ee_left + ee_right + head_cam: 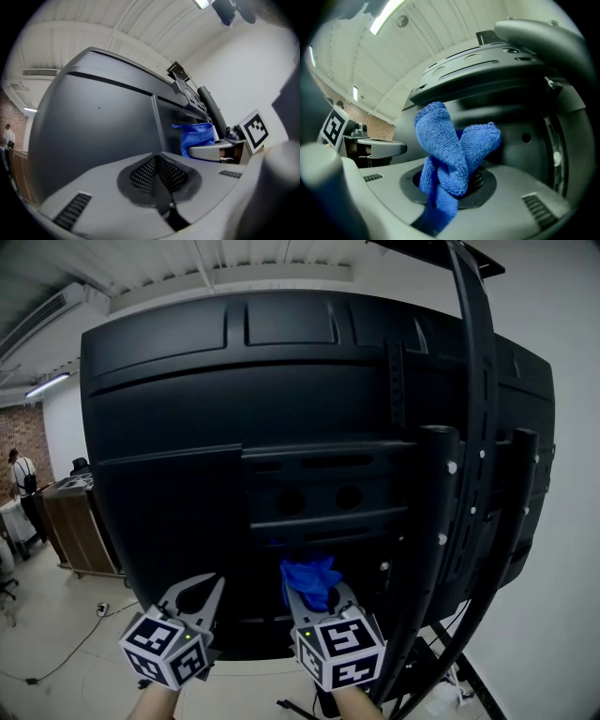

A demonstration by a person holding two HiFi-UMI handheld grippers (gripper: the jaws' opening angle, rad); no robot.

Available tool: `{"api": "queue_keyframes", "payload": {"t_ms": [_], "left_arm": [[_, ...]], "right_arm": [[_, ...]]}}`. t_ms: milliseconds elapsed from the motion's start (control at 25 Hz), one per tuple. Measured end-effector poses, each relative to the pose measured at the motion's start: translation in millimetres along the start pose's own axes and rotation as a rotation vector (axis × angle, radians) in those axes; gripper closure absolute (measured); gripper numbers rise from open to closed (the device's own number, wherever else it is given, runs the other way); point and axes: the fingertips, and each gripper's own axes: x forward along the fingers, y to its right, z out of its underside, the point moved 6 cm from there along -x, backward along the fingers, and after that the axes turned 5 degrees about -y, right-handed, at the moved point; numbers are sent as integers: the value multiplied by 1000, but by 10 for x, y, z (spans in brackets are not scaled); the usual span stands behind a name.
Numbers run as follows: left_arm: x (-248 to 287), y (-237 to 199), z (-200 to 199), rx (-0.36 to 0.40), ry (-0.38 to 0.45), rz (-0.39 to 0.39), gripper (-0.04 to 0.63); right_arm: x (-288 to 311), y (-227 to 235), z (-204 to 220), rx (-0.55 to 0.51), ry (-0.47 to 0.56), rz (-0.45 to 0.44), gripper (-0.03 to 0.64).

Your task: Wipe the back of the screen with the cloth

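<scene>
At the far left a person (21, 474) stands by a wooden cabinet (80, 531), well apart from the work. The left gripper (208, 592) hovers near the lower left of the screen (281, 409), its 2 jaws pressed together with nothing between them. The screen's black, ribbed back fills the view. Just right of centre, the right gripper (319, 601) is clamped on the blue cloth (307, 577). The cloth's bunched end points at the lower recessed panel, but contact cannot be told. Farther right rise the mounting rails (478, 474). Wiping seems barely begun. The next move calls for pressing the cloth onto the panel and sweeping across, clear of the rails.
</scene>
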Motion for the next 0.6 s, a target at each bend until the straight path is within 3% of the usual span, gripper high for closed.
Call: {"api": "queue_keyframes", "payload": {"t_ms": [120,280,600], "left_arm": [[-158,-202,55,1,-11,-60,588],[-528,-529,189,-11,-48,-171,588],[-1370,-1098,368,-53,-55,-425,588]], "right_arm": [[151,-469,19,-26,37,-124,546],[435,-1162,212,-20,12,-299,545],[977,-2241,558,47,-33,-508,545]]}}
